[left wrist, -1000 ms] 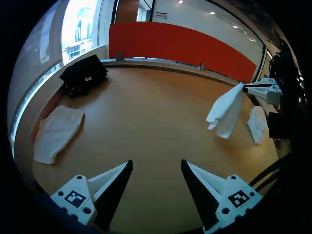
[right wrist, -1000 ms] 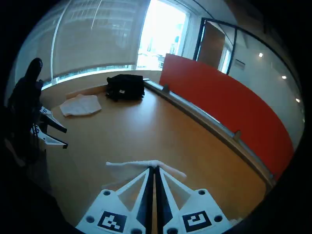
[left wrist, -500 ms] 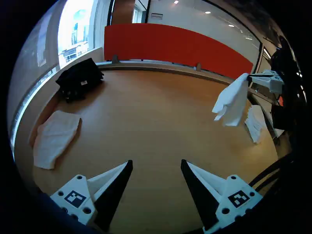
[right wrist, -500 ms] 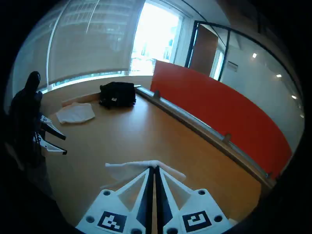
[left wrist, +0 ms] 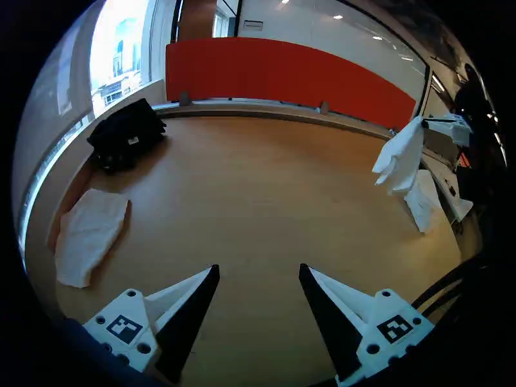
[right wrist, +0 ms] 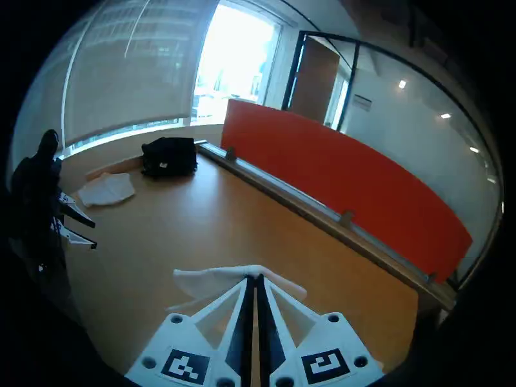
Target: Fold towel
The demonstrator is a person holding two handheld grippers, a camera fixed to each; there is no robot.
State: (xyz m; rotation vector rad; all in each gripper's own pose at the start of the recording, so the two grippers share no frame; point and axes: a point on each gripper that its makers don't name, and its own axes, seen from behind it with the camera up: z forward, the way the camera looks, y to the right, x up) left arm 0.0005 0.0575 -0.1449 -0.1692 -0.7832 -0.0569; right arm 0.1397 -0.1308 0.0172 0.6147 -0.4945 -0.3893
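Swung rightward, towel (left wrist: 401,161) dangles from right gripper (right wrist: 256,278) — seemingly pinched.

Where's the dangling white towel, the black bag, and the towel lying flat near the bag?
dangling towel (left wrist: 401,158), left gripper view, middle of the hanging cloth.
black bag (left wrist: 122,132), left gripper view, its top face.
flat towel (left wrist: 87,232), left gripper view, centre of the cloth.

Your work surface is a wide wooden table (left wrist: 258,187), with a red partition (left wrist: 290,71) standing along its far edge. Toward the window-side corner you have a black bag (left wrist: 124,132) resting on the wood. Nearer to you on that same side lies a folded white towel (left wrist: 87,235), apart from the bag. At the opposite edge lies a second white towel (left wrist: 424,201).
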